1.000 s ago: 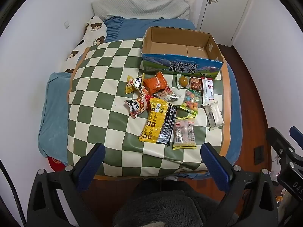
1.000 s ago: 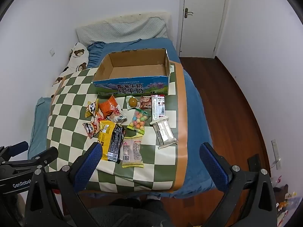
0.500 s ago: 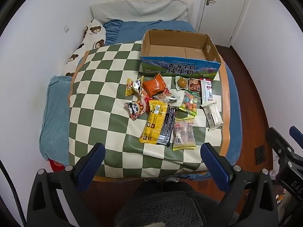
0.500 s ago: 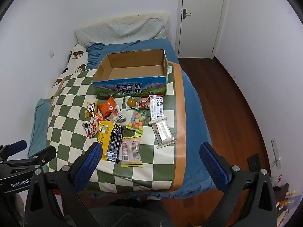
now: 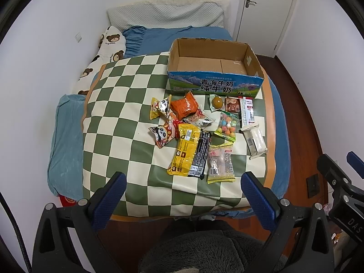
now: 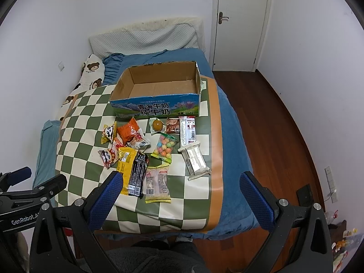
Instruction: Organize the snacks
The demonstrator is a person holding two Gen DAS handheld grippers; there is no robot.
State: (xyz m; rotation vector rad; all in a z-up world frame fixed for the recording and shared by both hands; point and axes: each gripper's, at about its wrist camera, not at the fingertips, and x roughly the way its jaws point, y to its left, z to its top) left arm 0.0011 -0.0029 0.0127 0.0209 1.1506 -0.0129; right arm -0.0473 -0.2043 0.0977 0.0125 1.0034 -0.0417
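Several snack packets lie on a green-and-cream checkered blanket on a bed: a yellow packet, an orange bag, a candy bag, a white wrapped bar. Behind them stands an empty open cardboard box with a blue printed front. My left gripper is open, well short of the snacks, above the bed's near edge. My right gripper is open too, with nothing between its fingers; the pale packet shows between them, farther off.
The bed has a blue sheet, a grey pillow and a bear-print pillow at the head. A white wall runs along the left. A door and wood floor lie to the right. A person's dark-clad lap is below.
Both views have shifted slightly, and the bed and box now sit a little lower and nearer in frame. The snacks have not moved. Both grippers stay open.
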